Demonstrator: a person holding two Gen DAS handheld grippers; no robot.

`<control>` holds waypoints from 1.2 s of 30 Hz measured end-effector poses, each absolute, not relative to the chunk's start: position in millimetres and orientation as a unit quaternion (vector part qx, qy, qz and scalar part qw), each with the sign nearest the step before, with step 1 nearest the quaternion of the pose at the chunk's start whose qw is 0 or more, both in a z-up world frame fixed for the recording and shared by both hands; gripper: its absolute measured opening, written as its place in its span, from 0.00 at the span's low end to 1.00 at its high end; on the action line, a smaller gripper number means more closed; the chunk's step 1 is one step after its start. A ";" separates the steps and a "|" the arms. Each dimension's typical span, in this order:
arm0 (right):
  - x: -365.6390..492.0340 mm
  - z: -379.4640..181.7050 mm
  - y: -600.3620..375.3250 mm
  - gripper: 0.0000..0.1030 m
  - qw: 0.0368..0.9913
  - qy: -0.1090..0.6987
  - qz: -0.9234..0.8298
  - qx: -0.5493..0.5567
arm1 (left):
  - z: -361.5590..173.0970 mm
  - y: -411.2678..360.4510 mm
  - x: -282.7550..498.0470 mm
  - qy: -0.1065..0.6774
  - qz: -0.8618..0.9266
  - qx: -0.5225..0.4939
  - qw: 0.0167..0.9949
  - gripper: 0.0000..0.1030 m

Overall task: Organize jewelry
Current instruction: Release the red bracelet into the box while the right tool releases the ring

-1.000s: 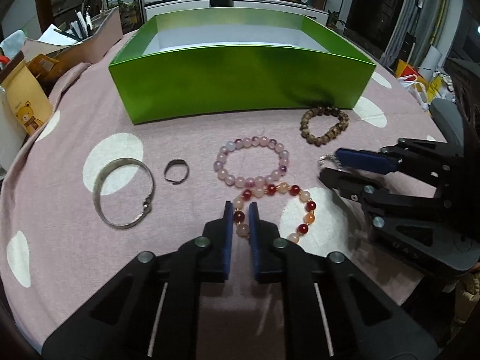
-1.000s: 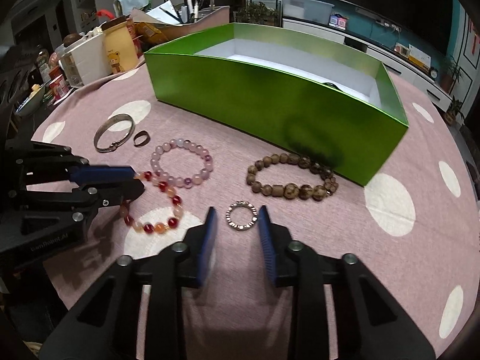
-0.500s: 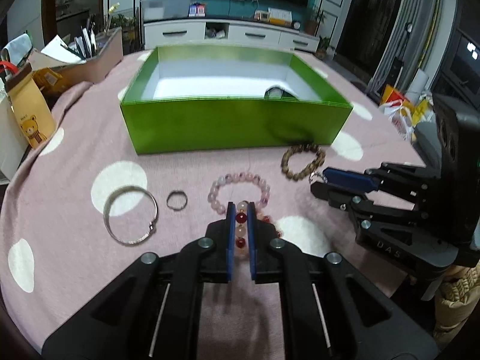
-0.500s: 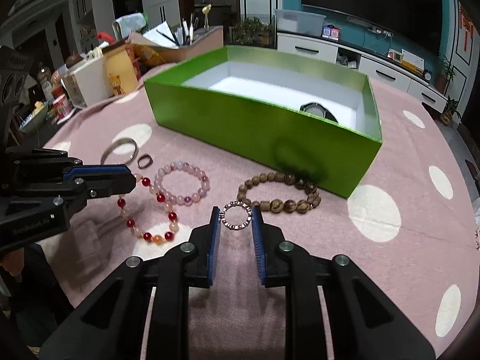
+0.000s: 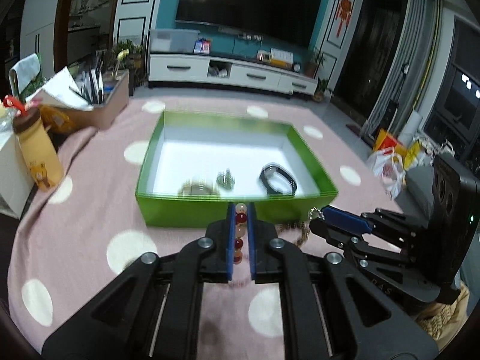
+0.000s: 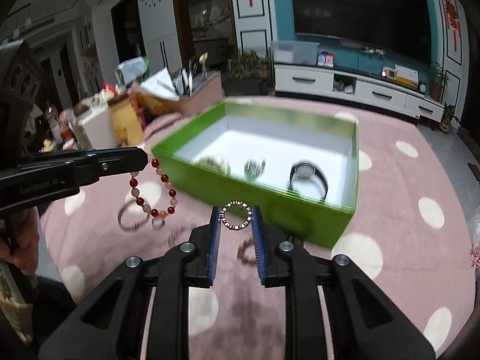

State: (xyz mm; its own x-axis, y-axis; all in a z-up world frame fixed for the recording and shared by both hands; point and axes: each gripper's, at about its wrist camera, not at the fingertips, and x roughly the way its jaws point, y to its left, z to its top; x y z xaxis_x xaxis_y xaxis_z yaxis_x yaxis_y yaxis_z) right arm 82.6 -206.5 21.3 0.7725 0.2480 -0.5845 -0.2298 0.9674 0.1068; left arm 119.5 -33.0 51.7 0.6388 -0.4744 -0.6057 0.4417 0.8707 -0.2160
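My left gripper (image 5: 240,210) is shut on a red-and-orange bead bracelet (image 5: 240,219), which hangs from it in the right wrist view (image 6: 156,192), lifted above the pink cloth just before the green box (image 5: 186,210). My right gripper (image 6: 235,214) is shut on a small studded ring (image 6: 236,215), held in the air before the box's near wall (image 6: 270,198). It also shows in the left wrist view (image 5: 315,214). Inside the box lie a black watch (image 5: 277,178), a small metal piece (image 5: 225,177) and a blurred gold piece (image 5: 198,187).
On the cloth lie a silver bangle (image 6: 132,219), a dark ring (image 6: 158,223), a pale bead bracelet (image 6: 180,232) and a brown bead bracelet (image 6: 246,250). A yellow bottle (image 5: 39,153) and a box of papers (image 5: 99,102) stand at the left.
Both grippers have lifted well above the table with their jewelry and moved toward the green box, whose inside now shows from above.
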 end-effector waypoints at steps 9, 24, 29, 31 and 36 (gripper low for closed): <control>120.5 50.4 -223.4 0.20 0.952 0.281 0.113 0.034 | 71.6 -39.4 172.5 0.332 -0.242 -0.048 0.910 0.07; 204.5 20.2 -226.2 0.20 0.938 0.333 0.094 0.037 | 38.9 -51.7 261.9 0.368 -0.210 -0.081 0.902 0.07; 226.3 5.6 -223.2 0.20 0.930 0.353 0.091 0.041 | 25.4 -57.1 277.3 0.383 -0.203 -0.086 0.897 0.07; 232.4 1.6 -222.9 0.20 0.928 0.359 0.089 0.042 | 19.1 -59.4 283.7 0.389 -0.200 -0.087 0.895 0.07; 246.5 -6.5 -224.7 0.20 0.924 0.369 0.084 0.054 | 3.9 -62.8 295.5 0.404 -0.192 -0.088 0.890 0.07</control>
